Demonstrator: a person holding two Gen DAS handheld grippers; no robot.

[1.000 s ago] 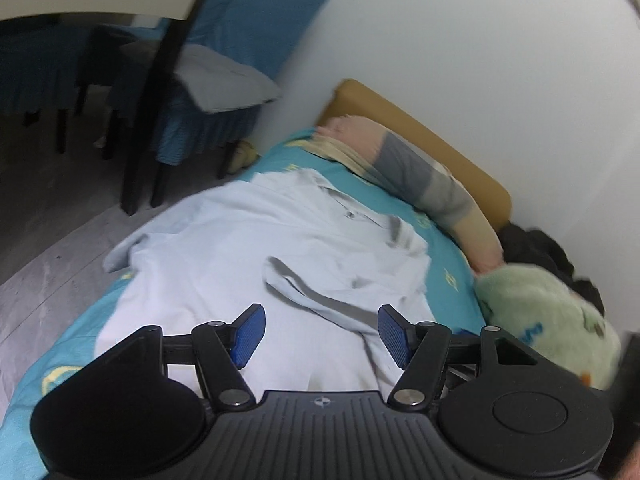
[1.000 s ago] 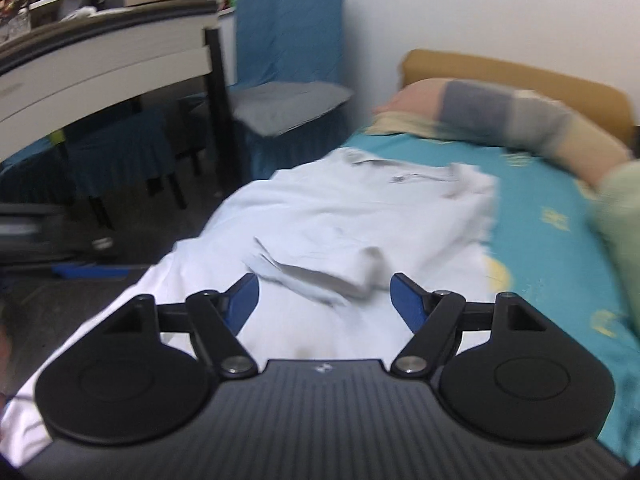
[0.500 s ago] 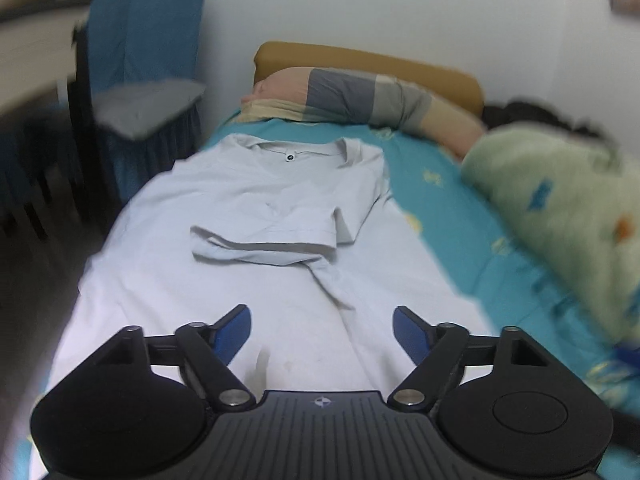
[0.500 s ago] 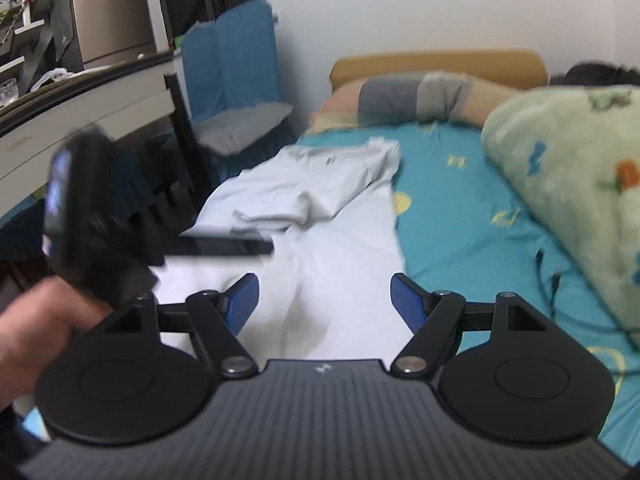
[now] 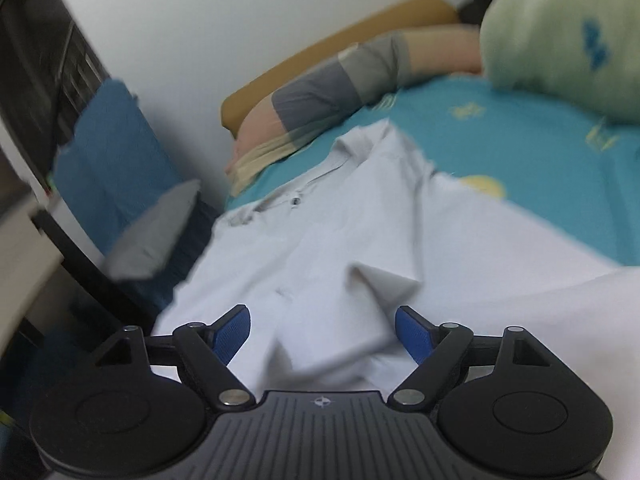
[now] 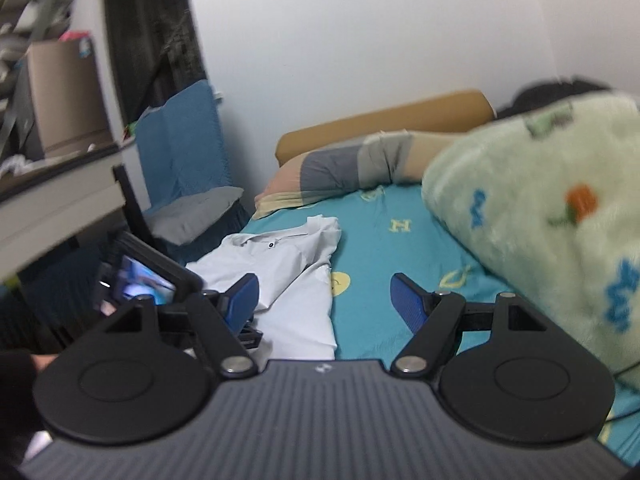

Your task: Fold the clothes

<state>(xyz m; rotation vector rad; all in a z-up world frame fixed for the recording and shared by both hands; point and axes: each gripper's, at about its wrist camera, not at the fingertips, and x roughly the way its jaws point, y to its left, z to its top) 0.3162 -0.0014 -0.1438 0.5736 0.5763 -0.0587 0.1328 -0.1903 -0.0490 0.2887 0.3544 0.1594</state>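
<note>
Bed [image 6: 400, 248]: I see its turquoise sheet stretching ahead of both grippers, to the wall.
Blanket [image 6: 552, 248]: pale green and fleecy, heaped to the right of my right gripper.
Shirt [image 5: 360, 232]: white, spread flat on the bed straight ahead of my left gripper, collar at the far end; a raised fold lies just beyond the pads. From my right gripper it lies ahead and to the left.
Pillow [image 6: 348, 168]: grey and peach, at the far end beyond the shirt's collar, against a tan headboard [image 6: 380, 124].
Chair [image 6: 180, 152]: blue-covered, far left of both grippers, beside the bed.
Left gripper [image 5: 322, 334]: over the shirt's near part; jaws closing, cloth seen between the blue pads, which do not press it.
Right gripper [image 6: 324, 300]: jaws spread, over the shirt's right edge and bare sheet, pinching nothing.
</note>
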